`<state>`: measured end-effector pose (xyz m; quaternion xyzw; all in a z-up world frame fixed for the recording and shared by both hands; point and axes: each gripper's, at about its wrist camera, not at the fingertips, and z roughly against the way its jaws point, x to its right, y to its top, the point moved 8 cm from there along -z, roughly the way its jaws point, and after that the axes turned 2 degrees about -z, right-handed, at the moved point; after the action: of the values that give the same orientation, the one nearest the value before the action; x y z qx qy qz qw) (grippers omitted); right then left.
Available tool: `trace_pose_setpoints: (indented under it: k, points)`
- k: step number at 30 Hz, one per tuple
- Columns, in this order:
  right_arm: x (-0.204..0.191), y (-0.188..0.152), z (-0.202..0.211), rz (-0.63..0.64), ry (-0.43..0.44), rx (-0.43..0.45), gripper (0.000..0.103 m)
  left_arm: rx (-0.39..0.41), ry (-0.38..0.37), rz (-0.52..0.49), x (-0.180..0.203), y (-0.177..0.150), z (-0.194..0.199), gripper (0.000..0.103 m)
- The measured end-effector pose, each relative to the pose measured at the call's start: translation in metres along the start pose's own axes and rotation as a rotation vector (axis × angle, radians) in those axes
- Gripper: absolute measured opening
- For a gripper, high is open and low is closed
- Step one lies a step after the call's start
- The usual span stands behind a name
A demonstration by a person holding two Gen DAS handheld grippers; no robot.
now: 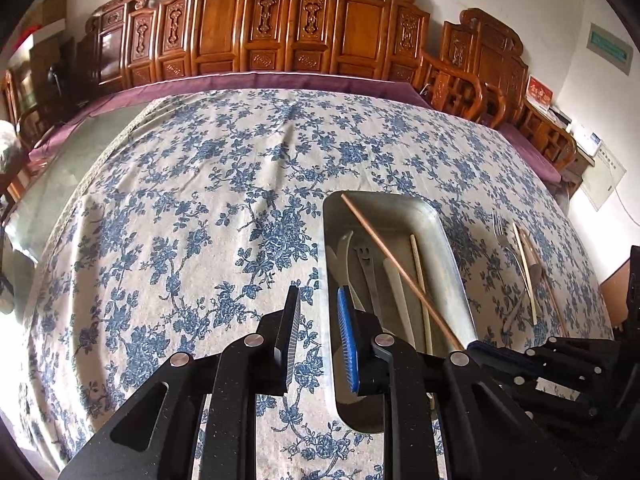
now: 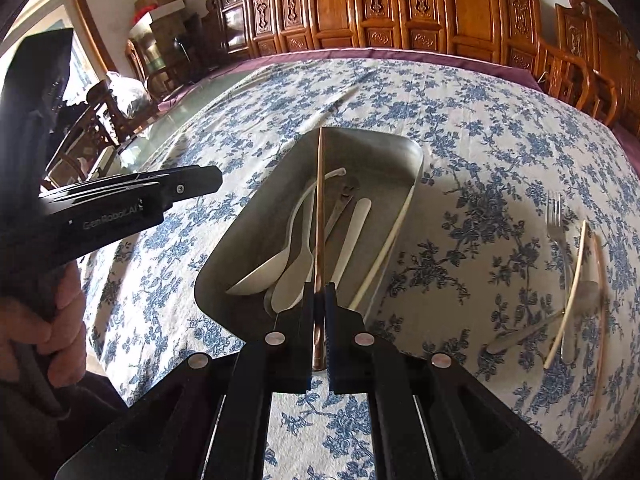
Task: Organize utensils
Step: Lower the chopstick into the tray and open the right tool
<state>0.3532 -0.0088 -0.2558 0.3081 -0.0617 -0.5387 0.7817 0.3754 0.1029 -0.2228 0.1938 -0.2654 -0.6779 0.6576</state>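
A metal tray lies on the floral cloth and holds white spoons, a metal utensil and a pale chopstick against its right wall. My right gripper is shut on a brown chopstick, which slants over the tray's length. My left gripper hangs over the tray's near left rim, jaws slightly apart with nothing between them. To the right of the tray lie a fork, another pale chopstick and another brown chopstick.
Carved wooden chairs line the table's far side behind a purple cloth edge. Bare glass tabletop shows at the left. A person's hand grips the left gripper's handle.
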Motion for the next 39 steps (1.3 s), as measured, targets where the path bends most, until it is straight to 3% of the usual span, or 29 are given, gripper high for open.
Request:
trace_pose_setpoints:
  k: [3, 5, 14, 31, 39]
  points:
    - [-0.001, 0.0, -0.007, -0.001, -0.013, -0.012, 0.006, 0.001, -0.001, 0.002, 0.0, 0.0, 0.0, 0.019]
    - [0.0, 0.0, -0.013, -0.007, -0.019, -0.021, 0.006, 0.004, 0.0, 0.003, -0.001, 0.0, 0.001, 0.025]
    - [0.007, -0.002, -0.028, -0.056, 0.001, -0.042, 0.006, 0.005, -0.002, 0.001, 0.0, 0.001, 0.001, 0.025]
    - [-0.007, 0.007, -0.013, -0.01, 0.114, 0.03, 0.009, 0.005, 0.001, -0.002, 0.0, 0.0, 0.0, 0.025]
    - [0.008, 0.005, 0.018, 0.049, 0.076, 0.096, 0.009, 0.017, -0.004, -0.002, 0.007, 0.001, 0.001, 0.025]
